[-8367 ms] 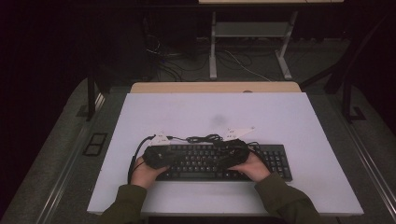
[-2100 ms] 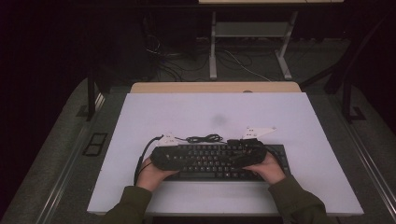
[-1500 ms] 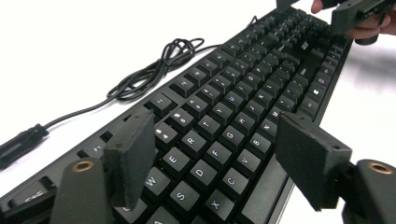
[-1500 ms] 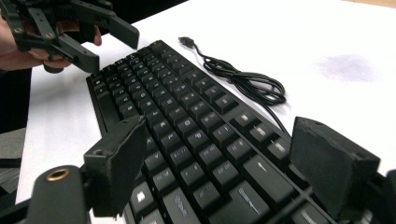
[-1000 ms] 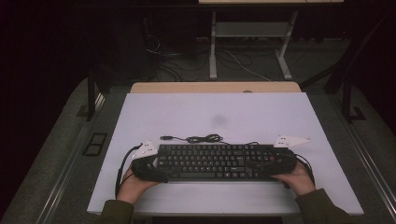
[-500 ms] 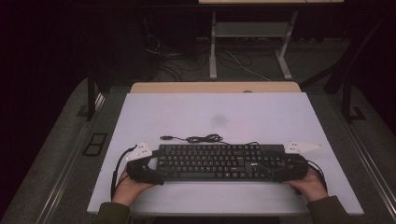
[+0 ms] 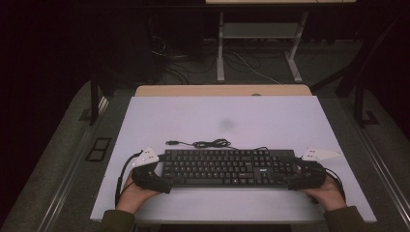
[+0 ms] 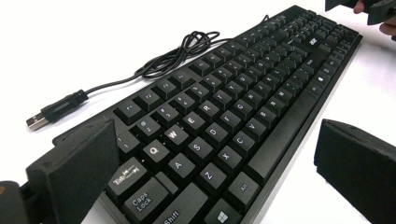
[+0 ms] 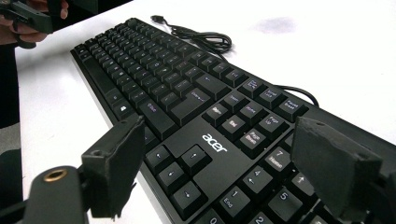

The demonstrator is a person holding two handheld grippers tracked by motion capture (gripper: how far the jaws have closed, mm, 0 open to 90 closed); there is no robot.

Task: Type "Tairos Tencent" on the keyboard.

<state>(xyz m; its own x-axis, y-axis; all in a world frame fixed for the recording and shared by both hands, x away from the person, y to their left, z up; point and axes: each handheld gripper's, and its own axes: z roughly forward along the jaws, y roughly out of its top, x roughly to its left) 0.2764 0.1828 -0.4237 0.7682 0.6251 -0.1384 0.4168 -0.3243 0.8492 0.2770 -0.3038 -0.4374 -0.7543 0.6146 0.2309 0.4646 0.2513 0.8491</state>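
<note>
High view puts the Acer keyboard [image 7: 227, 167] flat on the desk [image 7: 222, 121], near its front edge. My left gripper [image 7: 167, 182] and right gripper [image 7: 290, 182] straddle its ends, jaws apart, the left's just widened. I'd close both evenly before lifting.

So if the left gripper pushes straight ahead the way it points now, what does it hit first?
The black Acer keyboard. The left gripper has just been opening, and its jaws already straddle the keyboard's left end, so any advance probably meets that end near the Tab and Caps Lock keys.
</note>
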